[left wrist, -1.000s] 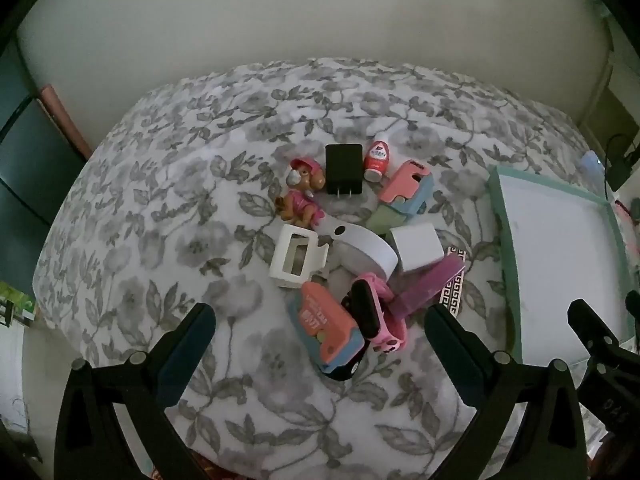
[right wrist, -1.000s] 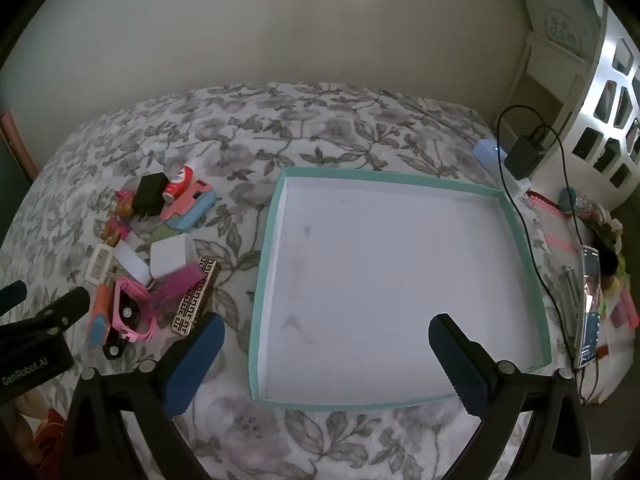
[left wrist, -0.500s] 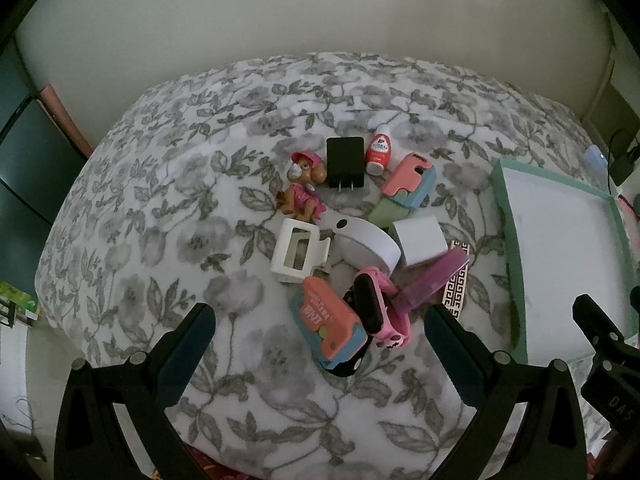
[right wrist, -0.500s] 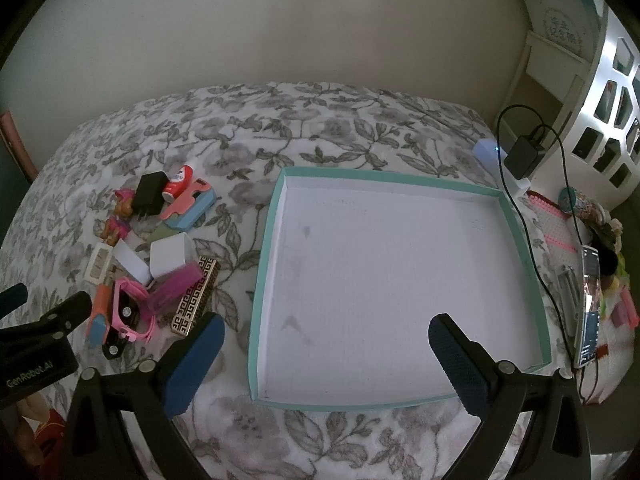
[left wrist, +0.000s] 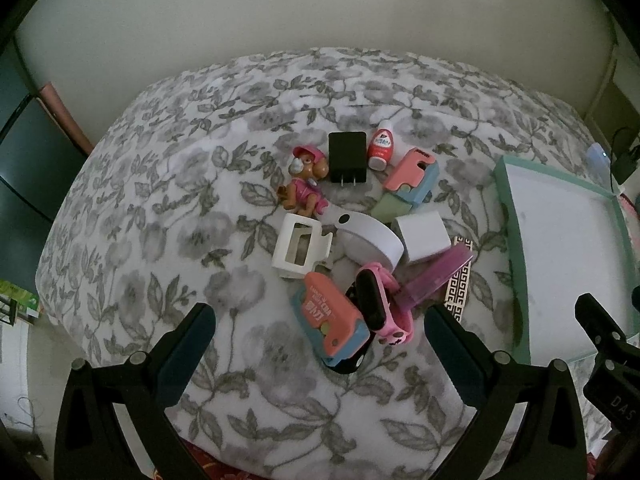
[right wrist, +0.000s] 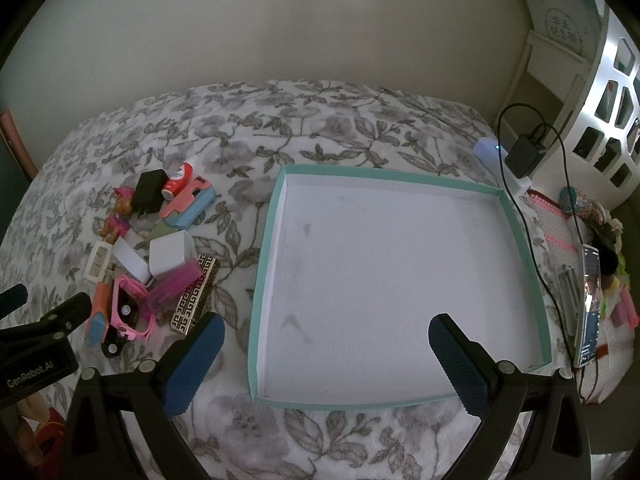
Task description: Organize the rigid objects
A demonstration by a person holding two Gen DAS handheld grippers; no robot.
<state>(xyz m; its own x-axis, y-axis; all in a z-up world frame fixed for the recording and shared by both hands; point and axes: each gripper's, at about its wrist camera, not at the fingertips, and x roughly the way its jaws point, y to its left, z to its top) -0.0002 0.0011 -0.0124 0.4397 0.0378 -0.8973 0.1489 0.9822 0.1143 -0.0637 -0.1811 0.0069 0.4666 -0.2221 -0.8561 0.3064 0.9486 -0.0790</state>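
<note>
Two grippers hang above a bed spread with a grey floral blanket (left wrist: 168, 208), both with fingers spread wide and holding nothing. The left gripper (left wrist: 320, 336) hovers over a cluster of small things, its blue-padded fingers flanking the near end of the pile. Nearest lies an orange and blue toy (left wrist: 334, 322) touching a pink watch (left wrist: 378, 304), with a translucent purple piece (left wrist: 438, 274) and a black-and-white patterned bar (left wrist: 458, 292) just beside them. Farther back sit a white frame-like case (left wrist: 298, 250), a white round dish (left wrist: 370, 240) and a white cube (left wrist: 424, 236). Beyond those are a pink-dressed toy dog (left wrist: 306, 190), a black charger (left wrist: 347, 157) with prongs pointing toward the camera, a small red bottle (left wrist: 381, 148) and a pink and blue case (left wrist: 414, 174). The right gripper (right wrist: 326, 354) hovers over the near edge of a shallow white tray with a teal rim (right wrist: 264, 240), which lies just right of the cluster. A phone (right wrist: 588, 304) and cables (right wrist: 560, 184) lie past the tray's right side.
</note>
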